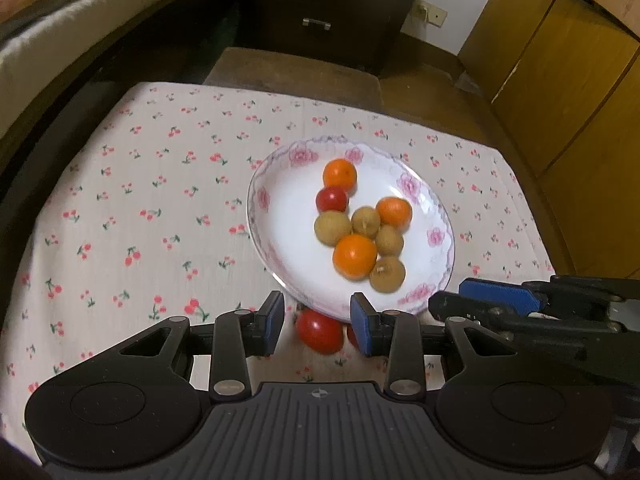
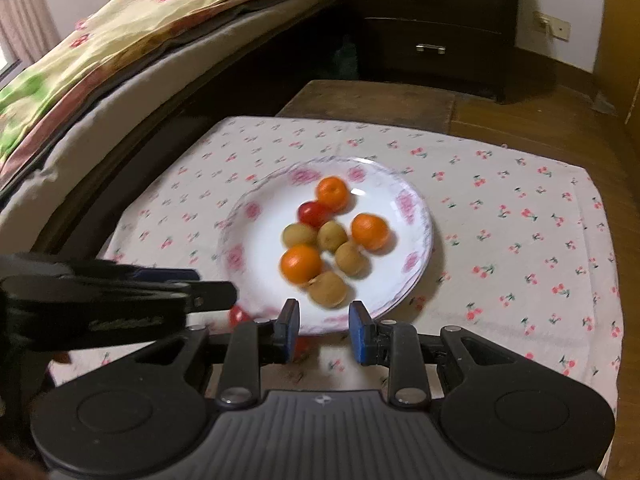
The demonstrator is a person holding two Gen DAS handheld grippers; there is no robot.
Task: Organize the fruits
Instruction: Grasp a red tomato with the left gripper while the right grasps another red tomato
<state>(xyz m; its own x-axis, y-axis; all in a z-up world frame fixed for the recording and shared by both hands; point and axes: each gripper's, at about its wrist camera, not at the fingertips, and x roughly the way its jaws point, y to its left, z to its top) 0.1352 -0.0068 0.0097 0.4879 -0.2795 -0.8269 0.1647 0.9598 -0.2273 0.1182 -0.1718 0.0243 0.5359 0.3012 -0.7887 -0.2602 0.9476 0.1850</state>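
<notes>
I hold my left gripper [image 1: 317, 326] and right gripper [image 2: 324, 330] side by side, both partly open and empty, just short of the plate [image 1: 280, 216] of heaped fruit because two tomatoes [image 1: 320, 330], seemingly, remain on the cloth [image 1: 140, 200] beside its near rim.

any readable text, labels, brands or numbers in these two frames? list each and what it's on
No text reads in either view.
Raised script on the side of the left gripper, seen in the right wrist view: too blurred to read.
Small round emblem on each gripper's ribbed base: a symbol, no letters.
Plate and tablecloth: flower and cherry prints only, no words.
Wall socket: no legible marking.
</notes>
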